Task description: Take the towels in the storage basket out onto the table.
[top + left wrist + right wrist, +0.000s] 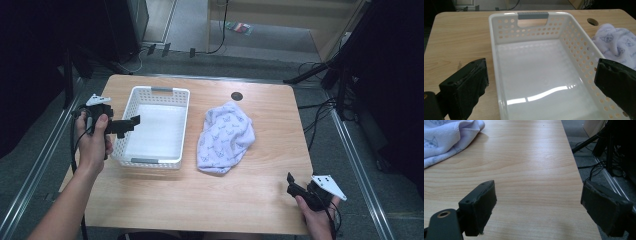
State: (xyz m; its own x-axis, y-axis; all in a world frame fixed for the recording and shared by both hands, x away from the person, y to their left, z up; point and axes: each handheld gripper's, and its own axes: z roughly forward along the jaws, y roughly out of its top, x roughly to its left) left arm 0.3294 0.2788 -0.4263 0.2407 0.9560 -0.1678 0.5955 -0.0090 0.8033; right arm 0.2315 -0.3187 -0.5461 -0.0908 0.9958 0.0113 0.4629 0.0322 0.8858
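Left gripper [131,121], jaws spread wide and empty, hovers over the left rim of the white basket [180,125], which sits on the left half of the wooden table [165,200]. Its long axis runs from the near edge to the far edge, grey handles at both short ends. Right gripper [291,182], also spread and empty, rests at the near right corner. A pale printed cloth [224,137] lies crumpled just right of the basket, below a round cable hole [237,96].
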